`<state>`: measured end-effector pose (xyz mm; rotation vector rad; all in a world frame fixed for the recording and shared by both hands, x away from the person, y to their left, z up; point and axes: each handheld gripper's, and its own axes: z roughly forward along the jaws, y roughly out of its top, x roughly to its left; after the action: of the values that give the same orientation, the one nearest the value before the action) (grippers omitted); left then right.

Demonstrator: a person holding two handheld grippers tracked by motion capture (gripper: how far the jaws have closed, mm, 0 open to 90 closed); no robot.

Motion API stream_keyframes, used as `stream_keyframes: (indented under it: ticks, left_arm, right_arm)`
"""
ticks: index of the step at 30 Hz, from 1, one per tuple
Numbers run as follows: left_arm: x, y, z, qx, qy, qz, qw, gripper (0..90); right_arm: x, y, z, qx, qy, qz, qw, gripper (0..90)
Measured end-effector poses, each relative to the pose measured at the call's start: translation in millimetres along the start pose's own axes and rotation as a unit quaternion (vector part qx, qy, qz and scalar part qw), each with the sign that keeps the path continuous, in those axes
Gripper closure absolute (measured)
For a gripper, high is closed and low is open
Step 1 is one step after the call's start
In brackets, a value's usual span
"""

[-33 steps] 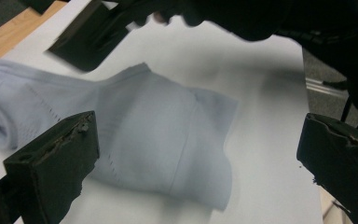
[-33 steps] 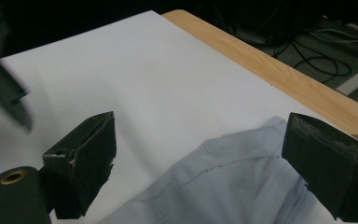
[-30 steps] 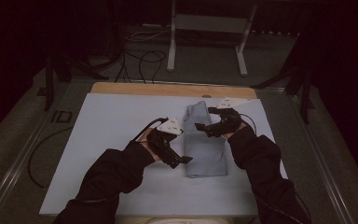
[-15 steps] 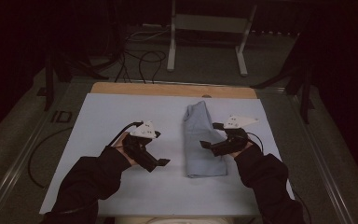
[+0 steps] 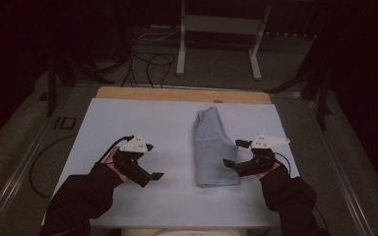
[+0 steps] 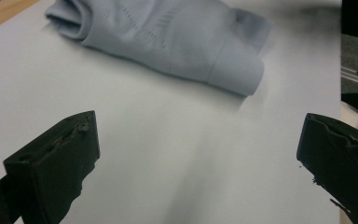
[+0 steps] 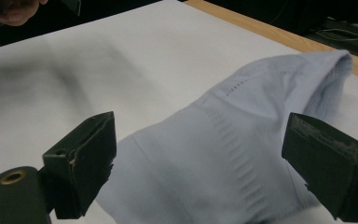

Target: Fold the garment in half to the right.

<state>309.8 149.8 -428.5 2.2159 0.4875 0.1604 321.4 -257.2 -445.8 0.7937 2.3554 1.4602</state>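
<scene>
So both grippers have let go and backed off from the folded pale blue knit garment (image 5: pixel 215 147). A second ago they were right over it, pinching at the fabric near the middle and far end; now the left gripper (image 5: pixel 153 161) sits well off to its side of the cloth with bare pale blue-grey table sheet (image 5: pixel 128 118) under it, and the right gripper (image 5: pixel 232 153) hovers just beside the garment's near right edge.

Jaws on both are spread wide with nothing between them. In the left gripper view the garment (image 6: pixel 168 39) lies ahead of the jaws, clear of them. In the right gripper view it (image 7: pixel 242 154) sits right between and under the jaws, but I can't tell if they touch it.

The cloth now lies as a long narrow strip, running away from the person, looking pretty tidy. My read: that fold is done and the release was deliberate. The right one looks best placed for another fold, if there is one.
</scene>
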Motion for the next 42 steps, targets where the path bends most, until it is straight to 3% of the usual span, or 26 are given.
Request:
stream_keyframes:
  ticks: [5, 7, 10, 14, 21, 31, 35, 42]
  left_arm:
    - [3.0, -16.7, -8.4, -0.002, 0.011, -0.002, 0.9999, 0.0]
    - [3.1, -23.9, -11.5, -0.006, 0.026, -0.002, 0.9996, 0.0]
    - [5.3, -37.7, -15.4, -0.010, 0.025, -0.021, 0.9994, 0.0]
    - [7.1, -57.0, -18.8, 0.002, 0.022, -0.035, 0.9991, 0.0]
    - [11.7, -84.9, -30.2, 0.011, 0.036, -0.062, 0.9974, 0.0]
    - [16.2, -127.9, -49.7, 0.012, 0.062, -0.112, 0.9916, 0.1]
    - [15.2, -139.0, -54.2, 0.028, 0.075, -0.117, 0.9899, 0.1]
    - [14.7, -151.2, -63.0, 0.029, 0.102, -0.135, 0.9851, 0.1]
  right_arm:
    - [-0.3, -13.4, -5.2, -0.001, -0.006, 0.007, 1.0000, 10.2]
    - [-0.5, -18.9, -6.9, 0.002, -0.007, 0.009, 0.9999, 10.2]
    - [-1.1, -26.0, -10.6, 0.005, -0.013, 0.007, 0.9999, 10.2]
    - [-2.1, -31.8, -15.6, 0.003, -0.017, 0.011, 0.9998, 10.2]
    - [-0.5, -45.4, -19.7, 0.009, -0.021, 0.021, 0.9995, 10.2]
    - [-1.8, -66.8, -23.4, 0.025, -0.038, 0.031, 0.9985, 10.2]
    - [0.9, -74.6, -24.0, 0.031, -0.042, 0.037, 0.9979, 10.2]
    - [5.4, -88.1, -30.5, 0.043, -0.059, 0.047, 0.9962, 10.3]
